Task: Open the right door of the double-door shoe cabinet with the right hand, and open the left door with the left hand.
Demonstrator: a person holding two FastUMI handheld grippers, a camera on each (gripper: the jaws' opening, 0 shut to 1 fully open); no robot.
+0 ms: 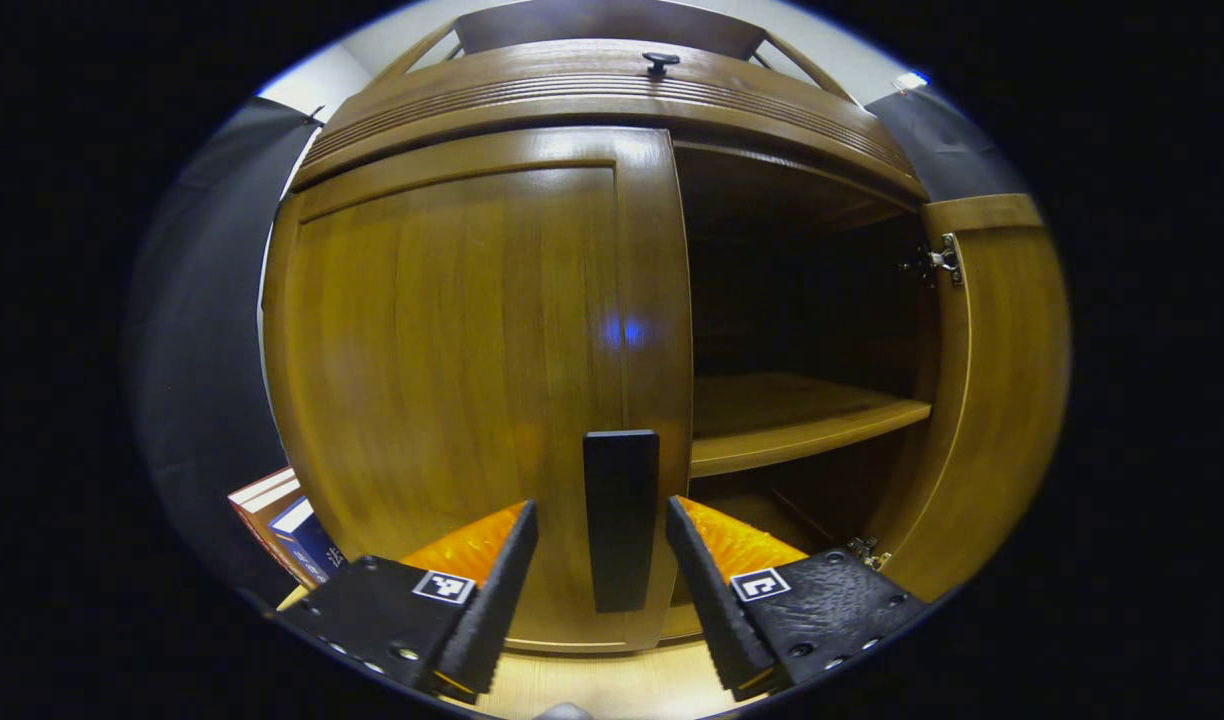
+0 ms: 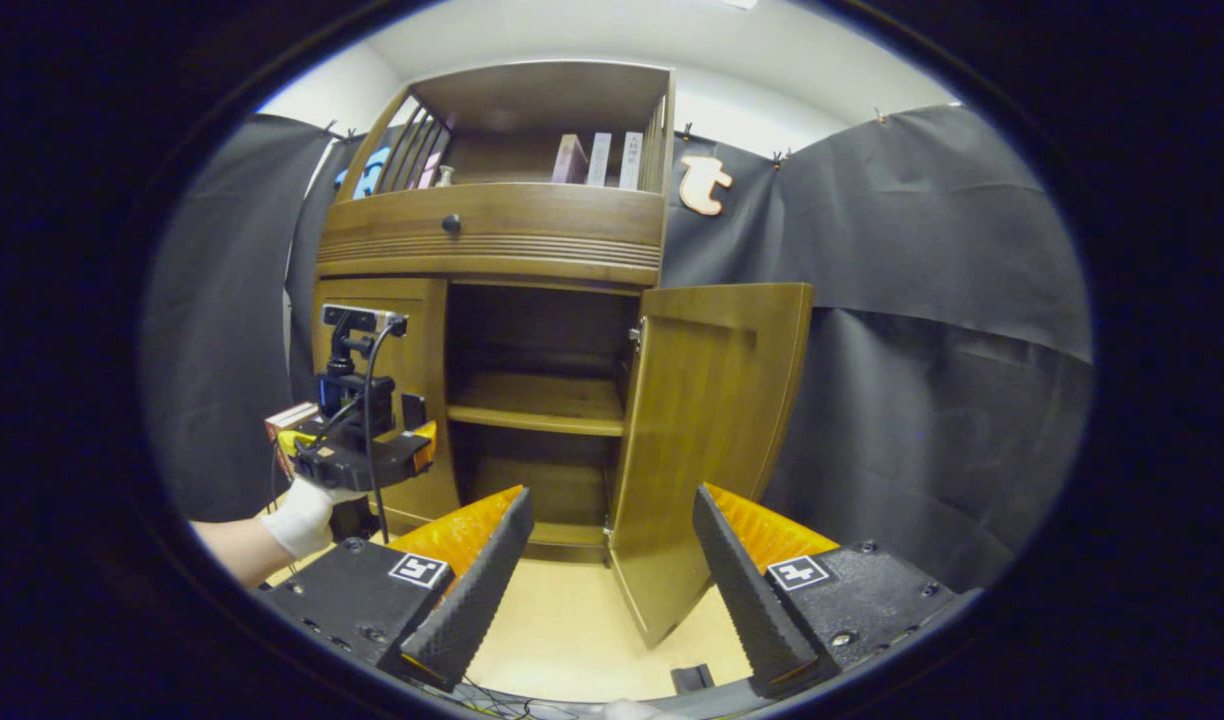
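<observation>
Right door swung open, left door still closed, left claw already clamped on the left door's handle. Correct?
Not quite. The left claw is open, its fingers on either side of the handle without pressing on it, as the left gripper view shows. The rest stands: the right door is swung open in the right gripper view, and the left door is closed.
</observation>
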